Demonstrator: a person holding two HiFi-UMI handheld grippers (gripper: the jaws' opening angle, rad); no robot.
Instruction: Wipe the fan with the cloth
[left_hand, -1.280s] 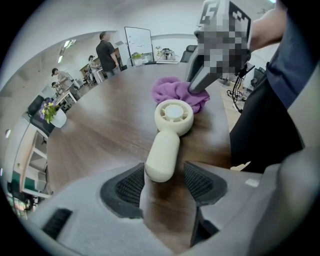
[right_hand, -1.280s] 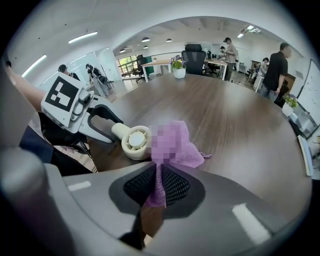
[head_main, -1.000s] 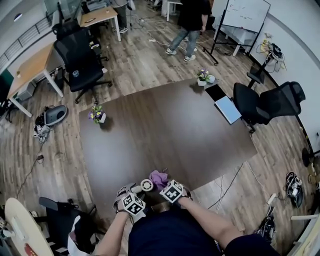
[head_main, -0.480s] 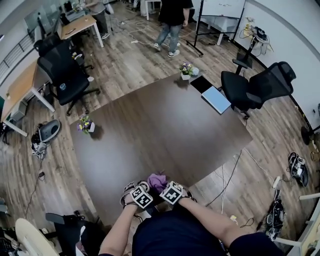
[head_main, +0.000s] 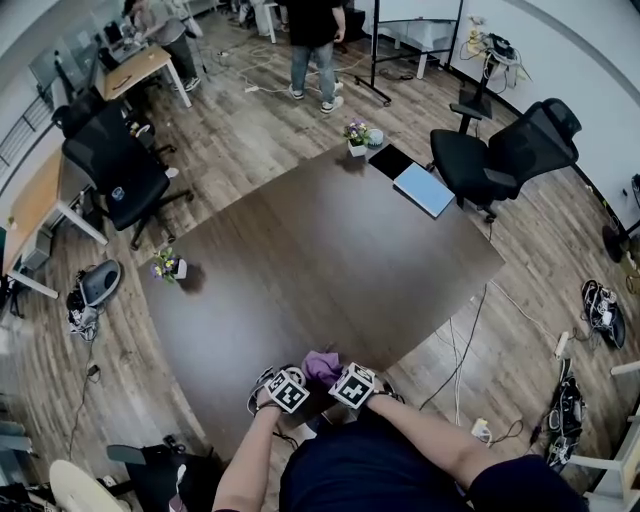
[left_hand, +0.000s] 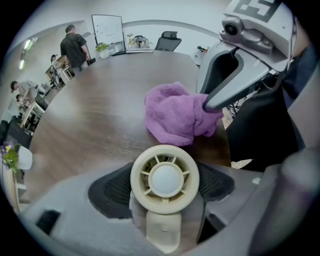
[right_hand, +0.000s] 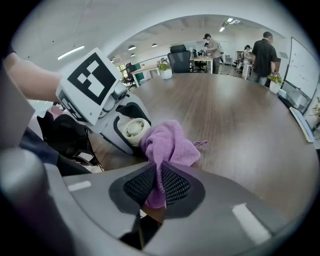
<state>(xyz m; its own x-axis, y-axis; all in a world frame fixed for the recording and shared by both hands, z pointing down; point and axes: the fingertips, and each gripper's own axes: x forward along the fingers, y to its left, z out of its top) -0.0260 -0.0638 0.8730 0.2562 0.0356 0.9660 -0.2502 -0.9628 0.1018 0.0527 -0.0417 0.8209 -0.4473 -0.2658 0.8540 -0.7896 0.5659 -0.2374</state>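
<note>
The left gripper (left_hand: 163, 186) hangs loose round the small cream fan (left_hand: 165, 172) at the table's (left_hand: 95, 115) near edge; its jaws have just been opening. The right gripper (right_hand: 159, 186) pinches the purple cloth (right_hand: 167, 142), bunched just beside the fan. Square markers (head_main: 287, 391) are the only print. A flower pot (head_main: 357, 138) and a laptop (head_main: 422, 189) sit far across.
</note>
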